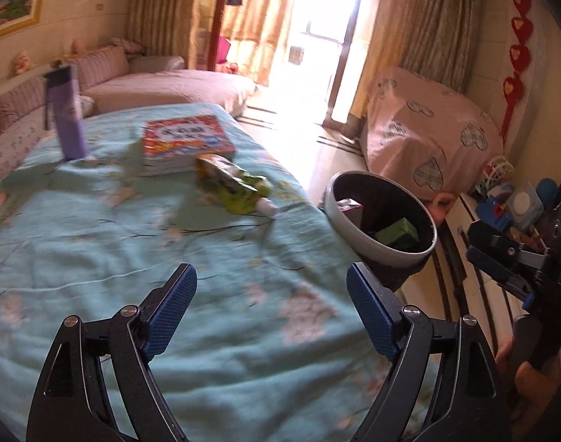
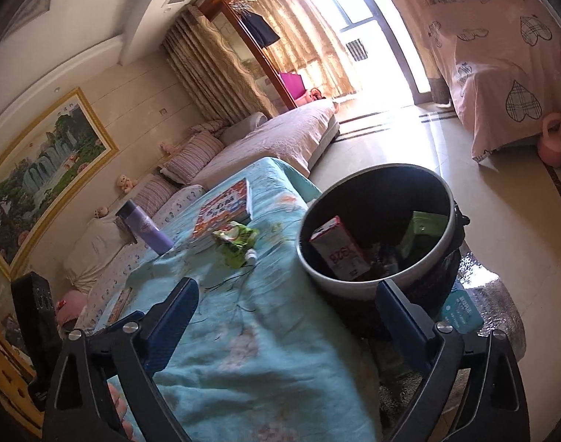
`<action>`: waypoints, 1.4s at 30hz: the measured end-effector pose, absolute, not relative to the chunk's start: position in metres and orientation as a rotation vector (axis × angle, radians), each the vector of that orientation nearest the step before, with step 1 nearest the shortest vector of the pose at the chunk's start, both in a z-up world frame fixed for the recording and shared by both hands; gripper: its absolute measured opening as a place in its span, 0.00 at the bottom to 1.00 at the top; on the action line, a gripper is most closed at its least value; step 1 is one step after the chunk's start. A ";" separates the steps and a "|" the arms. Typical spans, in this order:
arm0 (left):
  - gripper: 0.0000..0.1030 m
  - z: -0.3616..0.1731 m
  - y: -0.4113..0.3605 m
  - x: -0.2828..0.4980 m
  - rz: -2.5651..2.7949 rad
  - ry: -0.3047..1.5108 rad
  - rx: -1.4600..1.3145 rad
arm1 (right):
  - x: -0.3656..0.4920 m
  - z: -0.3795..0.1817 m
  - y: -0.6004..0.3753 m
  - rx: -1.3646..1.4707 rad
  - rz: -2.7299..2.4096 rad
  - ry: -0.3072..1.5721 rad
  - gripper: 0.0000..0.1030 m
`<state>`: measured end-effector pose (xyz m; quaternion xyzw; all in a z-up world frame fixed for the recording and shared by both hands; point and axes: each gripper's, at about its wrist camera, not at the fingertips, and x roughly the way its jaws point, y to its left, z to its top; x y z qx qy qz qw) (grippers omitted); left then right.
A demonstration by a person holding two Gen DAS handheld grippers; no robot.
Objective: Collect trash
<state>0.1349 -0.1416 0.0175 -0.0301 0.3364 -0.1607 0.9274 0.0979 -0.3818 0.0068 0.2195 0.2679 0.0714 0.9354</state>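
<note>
A crumpled green snack wrapper lies on the blue blanket beside a box, within reach of the trash bin standing just off the blanket's edge, likely set there for quick drops. Both the left gripper and right gripper hang spread wide and empty. Only the right view shows the bin's red carton; the left shows toys beyond.
</note>
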 end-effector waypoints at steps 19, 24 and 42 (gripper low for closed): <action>1.00 0.008 -0.061 0.043 -0.050 0.379 -0.002 | 0.047 0.004 -0.283 0.143 0.021 0.257 1.00; 1.00 0.008 -0.058 0.041 -0.017 0.368 0.005 | 0.040 0.000 -0.278 0.115 0.008 0.251 1.00; 1.00 0.009 -0.055 0.036 0.003 0.360 0.012 | 0.029 0.003 -0.266 0.067 0.037 0.238 1.00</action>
